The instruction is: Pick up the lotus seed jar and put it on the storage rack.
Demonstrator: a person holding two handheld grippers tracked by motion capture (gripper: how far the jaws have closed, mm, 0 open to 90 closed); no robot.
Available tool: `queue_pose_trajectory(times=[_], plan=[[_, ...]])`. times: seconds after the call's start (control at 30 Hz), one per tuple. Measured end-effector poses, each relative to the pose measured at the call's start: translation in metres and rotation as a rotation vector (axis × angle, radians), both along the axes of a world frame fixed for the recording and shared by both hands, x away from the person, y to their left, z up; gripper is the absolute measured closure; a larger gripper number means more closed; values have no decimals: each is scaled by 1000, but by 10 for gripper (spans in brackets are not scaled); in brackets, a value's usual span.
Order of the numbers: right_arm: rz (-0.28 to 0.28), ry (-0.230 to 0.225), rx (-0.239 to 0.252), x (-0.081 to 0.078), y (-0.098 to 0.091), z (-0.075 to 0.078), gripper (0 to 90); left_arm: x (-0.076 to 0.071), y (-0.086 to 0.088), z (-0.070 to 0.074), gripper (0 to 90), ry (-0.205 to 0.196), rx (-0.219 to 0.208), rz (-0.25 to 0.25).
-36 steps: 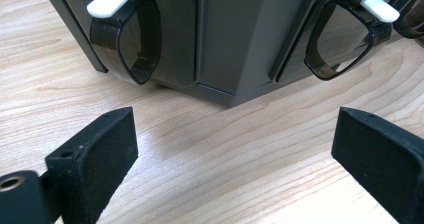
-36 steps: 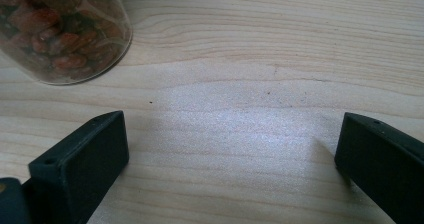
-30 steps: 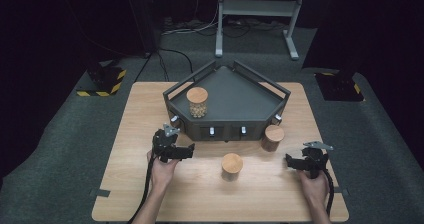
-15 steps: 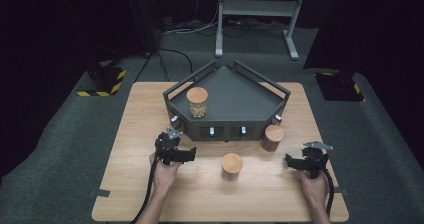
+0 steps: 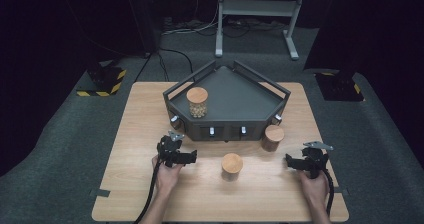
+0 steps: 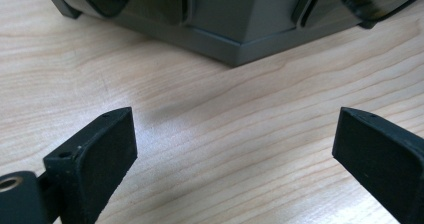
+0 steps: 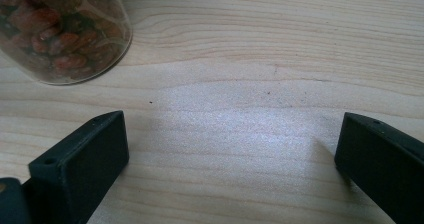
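left claw (image 5: 192,157) low over the wooden surface (image 5: 135,134), jaws spread wide, nothing between them. it sits just in front of the dark tray's (image 5: 235,91) left front corner, pointing right toward the middle jar (image 5: 232,166). left claw view: both black jaws apart over bare wood grain, the tray's corner (image 6: 240,54) close ahead.

right claw (image 5: 289,160) near the right front edge of the surface, jaws also wide apart and holding nothing, pointing left toward the middle jar. right claw view: a glass jar with brown nuts (image 7: 60,34) stands at upper left, ahead of the left jaw and clear of it.

three cork-lidded jars in the high view:
- middle jar stands upright on the surface between the two claws, apart from both, in front of the tray.
- second jar (image 5: 273,137) upright just beside the tray's right front corner; touching or not, can't tell.
- third jar (image 5: 197,102) upright inside the tray, left side, pale contents visible through the glass.

a hand (image 5: 167,176) grips each claw from the bottom edge, cables trailing back.
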State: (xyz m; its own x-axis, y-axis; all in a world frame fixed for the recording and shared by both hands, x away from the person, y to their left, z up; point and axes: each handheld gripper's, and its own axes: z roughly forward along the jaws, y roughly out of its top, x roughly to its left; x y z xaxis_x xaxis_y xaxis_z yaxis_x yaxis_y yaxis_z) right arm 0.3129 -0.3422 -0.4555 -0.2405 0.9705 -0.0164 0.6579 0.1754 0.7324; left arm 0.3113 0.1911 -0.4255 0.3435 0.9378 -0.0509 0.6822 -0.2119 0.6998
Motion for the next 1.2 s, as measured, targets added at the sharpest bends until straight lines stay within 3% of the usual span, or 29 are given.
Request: queue_pose_trajectory(times=[0.4,0.8,1.03,1.2], plan=[[0,0,0,0,0,0,0,4,-9,-14,38,15,30,13],[0,0,0,0,0,0,0,0,-11,-25,32,-15,19,22],[0,0,0,0,0,0,0,-4,-16,-29,24,-34,47,18],[0,0,-1,0,0,0,0,-9,-14,-33,23,-58,39,18]])
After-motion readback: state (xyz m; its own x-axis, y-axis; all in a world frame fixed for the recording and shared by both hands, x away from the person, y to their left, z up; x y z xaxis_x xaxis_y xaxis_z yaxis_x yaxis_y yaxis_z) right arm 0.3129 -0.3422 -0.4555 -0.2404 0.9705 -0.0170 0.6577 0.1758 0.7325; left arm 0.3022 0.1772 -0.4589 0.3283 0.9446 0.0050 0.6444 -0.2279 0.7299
